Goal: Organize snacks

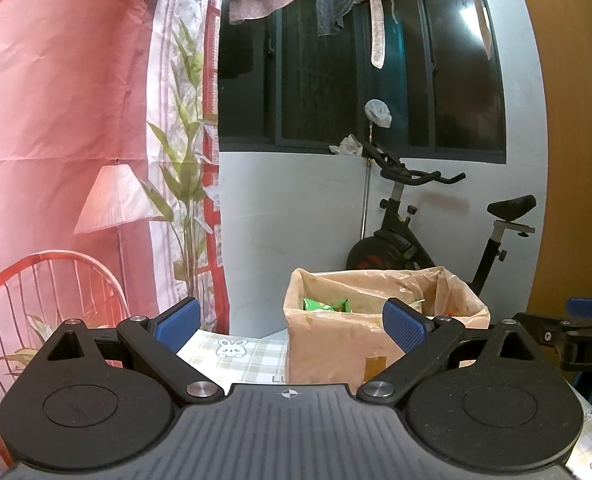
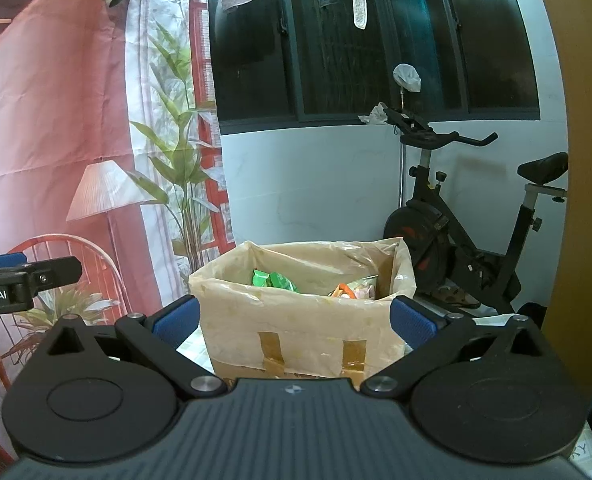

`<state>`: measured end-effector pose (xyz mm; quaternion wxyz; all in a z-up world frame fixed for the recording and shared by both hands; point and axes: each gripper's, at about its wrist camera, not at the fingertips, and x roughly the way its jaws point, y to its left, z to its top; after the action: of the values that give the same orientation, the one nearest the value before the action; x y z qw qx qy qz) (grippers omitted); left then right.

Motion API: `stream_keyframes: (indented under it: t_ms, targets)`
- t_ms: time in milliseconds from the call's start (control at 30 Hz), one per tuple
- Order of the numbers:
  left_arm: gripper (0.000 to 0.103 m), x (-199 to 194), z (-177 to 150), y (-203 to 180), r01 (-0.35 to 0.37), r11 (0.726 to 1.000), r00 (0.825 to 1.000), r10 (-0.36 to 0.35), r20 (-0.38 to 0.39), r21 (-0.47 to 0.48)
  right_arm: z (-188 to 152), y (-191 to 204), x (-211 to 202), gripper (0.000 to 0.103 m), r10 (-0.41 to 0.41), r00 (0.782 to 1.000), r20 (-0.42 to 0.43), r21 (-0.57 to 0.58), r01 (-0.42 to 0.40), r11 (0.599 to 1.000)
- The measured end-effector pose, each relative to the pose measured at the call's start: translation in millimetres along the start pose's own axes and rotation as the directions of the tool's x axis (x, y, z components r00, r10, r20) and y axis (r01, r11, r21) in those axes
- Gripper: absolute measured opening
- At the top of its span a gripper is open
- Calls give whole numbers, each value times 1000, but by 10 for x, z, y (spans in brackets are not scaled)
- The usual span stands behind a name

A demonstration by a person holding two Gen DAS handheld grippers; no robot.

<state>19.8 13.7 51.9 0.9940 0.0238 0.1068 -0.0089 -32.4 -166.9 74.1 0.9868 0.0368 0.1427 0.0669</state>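
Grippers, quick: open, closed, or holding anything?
Left gripper: open, holding nothing.
Right gripper: open, holding nothing; the plastic-lined cardboard box stands ahead of it.

Table [image 1: 251,360] has checked cloth with bunny picture [image 1: 230,348] at 9 o'clock of box. Cardboard box [image 2: 296,332], lined with plastic bag, sits right on cloth. Snack packets inside box.

Both wrist cameras are looking forward, level over the table, facing the nearby lined box [image 1: 336,344] [image 2: 296,328]; the right one is sitting closer, both sharing the exercise bike [image 1: 436,236] behind.
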Motion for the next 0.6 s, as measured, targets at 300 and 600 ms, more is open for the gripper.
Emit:
stream_keyframes:
  t_ms: [300, 600]
  targets:
    - [99, -9, -5, 0, -4, 1000, 1000, 4, 2, -3, -1, 12, -1, 103, -2, 1000, 0, 0, 2, 1000]
    - [99, -14, 3, 1, -1, 1000, 1000, 1, 3, -2, 2, 8, 1, 103, -1, 1000, 0, 0, 1, 1000]
